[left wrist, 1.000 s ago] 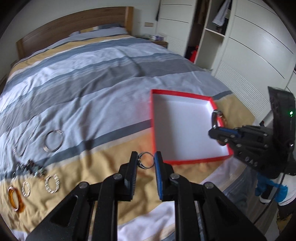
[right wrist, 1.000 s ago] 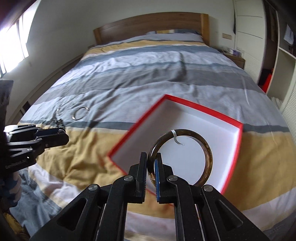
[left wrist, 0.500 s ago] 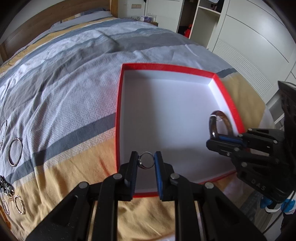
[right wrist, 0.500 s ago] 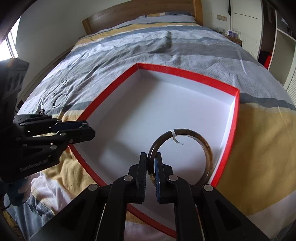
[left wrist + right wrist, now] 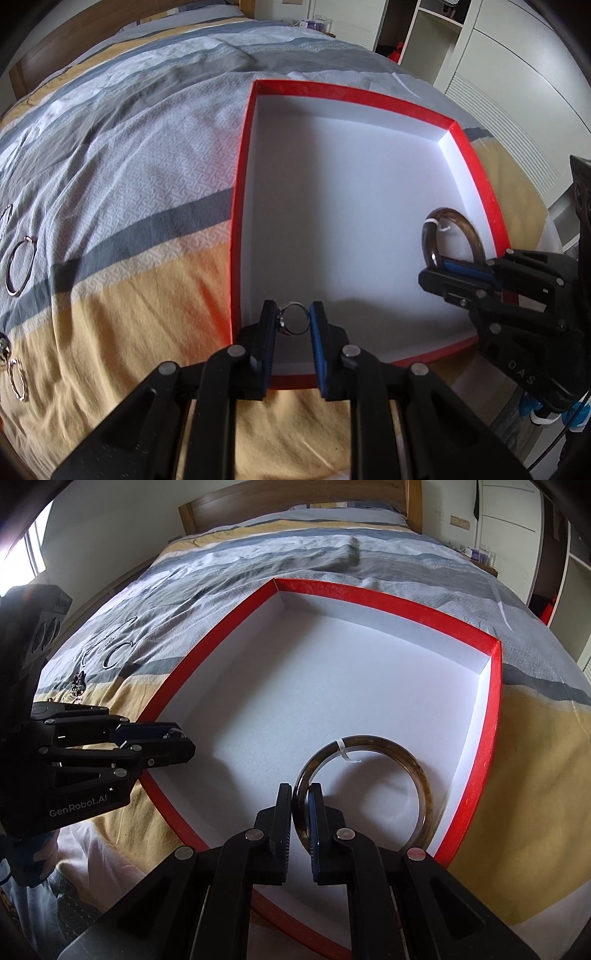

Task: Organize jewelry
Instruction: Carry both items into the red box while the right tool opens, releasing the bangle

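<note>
Jewelry is held in both tongs over the red box (image 5: 476, 173), which lies on the striped bed cover (image 5: 129, 155). The left gripper (image 5: 293, 325) is clenched on a small silver ring (image 5: 293, 322), with one pad on each side of the band, just above the white floor at the near left corner of the box. The right gripper (image 5: 300, 805) is clenched on the edge of a dark brown bangle (image 5: 417, 771), which hangs low over the near right part of the box; whether it touches the floor I cannot tell. A thin white string (image 5: 341, 751) is tied around the bangle.

I judge the ring to be very light, stiff and smooth, so it can slip or spring away if the pads let go unevenly; a hold across the band, as now, seems best. The bangle looks rigid and polished, maybe brittle like stone or resin, so it should be set down gently, not dropped. A grip on its rim from inside and outside seems right.

More bracelets (image 5: 20, 271) lie on the cover, well apart to the left.
</note>
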### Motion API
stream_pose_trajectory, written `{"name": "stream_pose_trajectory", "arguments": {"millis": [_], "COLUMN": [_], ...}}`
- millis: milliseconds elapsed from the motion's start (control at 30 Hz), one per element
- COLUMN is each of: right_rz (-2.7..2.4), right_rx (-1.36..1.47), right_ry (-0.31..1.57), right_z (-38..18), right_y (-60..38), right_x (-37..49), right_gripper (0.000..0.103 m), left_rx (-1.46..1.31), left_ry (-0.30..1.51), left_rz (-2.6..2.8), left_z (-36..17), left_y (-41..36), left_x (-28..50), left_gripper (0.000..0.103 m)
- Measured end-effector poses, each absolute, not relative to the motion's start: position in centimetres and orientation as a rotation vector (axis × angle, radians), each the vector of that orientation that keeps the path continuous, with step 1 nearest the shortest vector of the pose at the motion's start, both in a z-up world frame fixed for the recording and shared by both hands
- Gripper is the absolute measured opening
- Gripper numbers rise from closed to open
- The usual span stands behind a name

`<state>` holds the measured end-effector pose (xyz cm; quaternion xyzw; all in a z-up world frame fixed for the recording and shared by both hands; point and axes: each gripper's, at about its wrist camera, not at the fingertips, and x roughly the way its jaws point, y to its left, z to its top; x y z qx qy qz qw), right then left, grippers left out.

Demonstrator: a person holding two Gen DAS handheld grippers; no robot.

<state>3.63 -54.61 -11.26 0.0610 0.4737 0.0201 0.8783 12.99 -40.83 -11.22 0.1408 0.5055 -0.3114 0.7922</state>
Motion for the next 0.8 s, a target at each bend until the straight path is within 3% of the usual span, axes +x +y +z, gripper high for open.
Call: {"name": "stream_pose_trajectory", "arguments": {"millis": [800], "right_rz": [0.193], "right_rx": [0.054], "right_ry": [1.000], "right_z": [-11.0], "right_y": [-53.9], "right_x": [5.6], "right_gripper": [0.008], "left_rx": [0.103], "left_ry": [1.205], "left_rz": [-0.497], "left_z": [-11.9], "left_y": [-37.7], "left_x": [10.6], "left_gripper": [0.018]}}
